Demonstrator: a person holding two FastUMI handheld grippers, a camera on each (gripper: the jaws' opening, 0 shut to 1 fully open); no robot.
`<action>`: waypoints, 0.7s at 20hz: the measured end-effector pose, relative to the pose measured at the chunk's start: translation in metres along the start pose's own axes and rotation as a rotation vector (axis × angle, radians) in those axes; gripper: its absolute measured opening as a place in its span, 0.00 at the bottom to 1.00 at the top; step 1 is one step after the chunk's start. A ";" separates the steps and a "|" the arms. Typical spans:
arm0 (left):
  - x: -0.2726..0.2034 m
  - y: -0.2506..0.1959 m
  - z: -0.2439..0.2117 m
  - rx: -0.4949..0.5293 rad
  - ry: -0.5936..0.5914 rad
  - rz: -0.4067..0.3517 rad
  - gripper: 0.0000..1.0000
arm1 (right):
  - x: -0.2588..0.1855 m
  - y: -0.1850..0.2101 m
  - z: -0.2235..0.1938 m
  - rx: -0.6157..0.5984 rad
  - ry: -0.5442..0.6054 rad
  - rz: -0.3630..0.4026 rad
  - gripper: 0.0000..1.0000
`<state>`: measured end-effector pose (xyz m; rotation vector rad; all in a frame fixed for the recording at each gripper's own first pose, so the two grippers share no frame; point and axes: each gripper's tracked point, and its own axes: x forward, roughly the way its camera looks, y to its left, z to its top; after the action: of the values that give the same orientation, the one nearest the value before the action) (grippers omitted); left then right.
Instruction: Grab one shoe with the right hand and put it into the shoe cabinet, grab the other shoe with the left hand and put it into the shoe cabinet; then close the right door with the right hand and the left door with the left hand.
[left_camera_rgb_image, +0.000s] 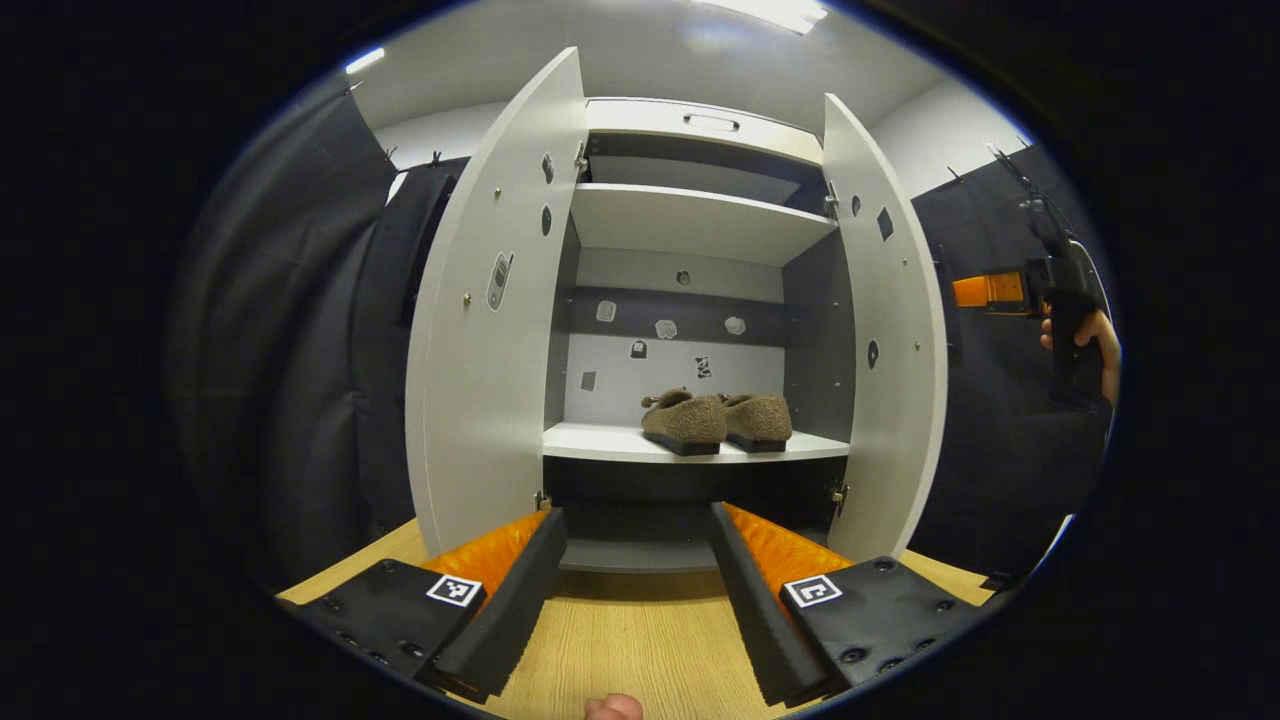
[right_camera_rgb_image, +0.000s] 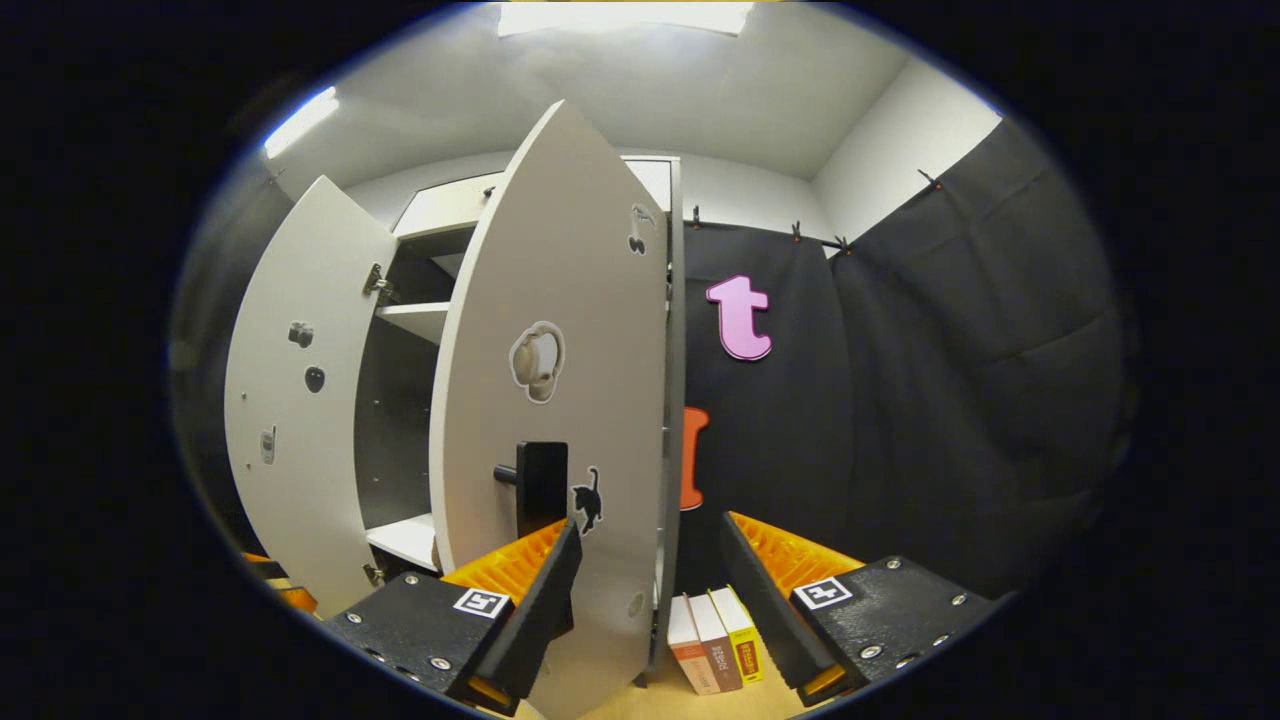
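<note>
Looking, in the left gripper view, straight into a pale grey shoe cabinet (left_camera_rgb_image: 690, 225) standing with both doors swung wide. Sitting side by side on the lower shelf (left_camera_rgb_image: 600, 442): two brown fuzzy shoes, the left shoe (left_camera_rgb_image: 685, 420) and the right shoe (left_camera_rgb_image: 758, 417), touching each other, toes pointing out of the cabinet. Hanging open on one side, the left door (left_camera_rgb_image: 480, 400), dotted with small stickers; hanging open on the other, the right door (left_camera_rgb_image: 895, 380). Hovering before the cabinet and above a light wooden tabletop (left_camera_rgb_image: 620, 640), the left gripper (left_camera_rgb_image: 636, 545), fingers spread wide and gripping nothing. Showing at the far right edge of that view, well apart from the cabinet, the other gripper, held up by a hand (left_camera_rgb_image: 1090, 345) against the dark booth cloth. Facing, in the right gripper view, the outer face of the right door (right_camera_rgb_image: 560, 400), seen nearly edge on, carrying a dark block handle (right_camera_rgb_image: 538, 488) and a small cat sticker (right_camera_rgb_image: 588, 500). Reaching toward that door, the right gripper (right_camera_rgb_image: 650, 550), fingers spread wide and holding nothing, one finger lying just beside the handle; contact impossible to judge. Standing upright on the tabletop beside the cabinet's foot, three books (right_camera_rgb_image: 712, 640).
</note>
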<state>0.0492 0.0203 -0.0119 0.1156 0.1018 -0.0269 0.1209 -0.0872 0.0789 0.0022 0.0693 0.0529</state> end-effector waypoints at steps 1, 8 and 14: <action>0.000 0.001 0.000 0.000 0.000 0.004 0.94 | 0.003 0.007 -0.001 0.001 -0.002 0.014 0.88; -0.004 0.010 -0.001 -0.004 0.005 0.026 0.94 | 0.011 0.050 -0.018 0.010 0.023 0.114 0.93; -0.006 0.014 0.000 0.000 0.001 0.038 0.94 | 0.032 0.075 -0.039 0.048 0.058 0.148 0.93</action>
<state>0.0434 0.0345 -0.0094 0.1179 0.1005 0.0110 0.1464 -0.0103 0.0379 0.0539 0.1288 0.1992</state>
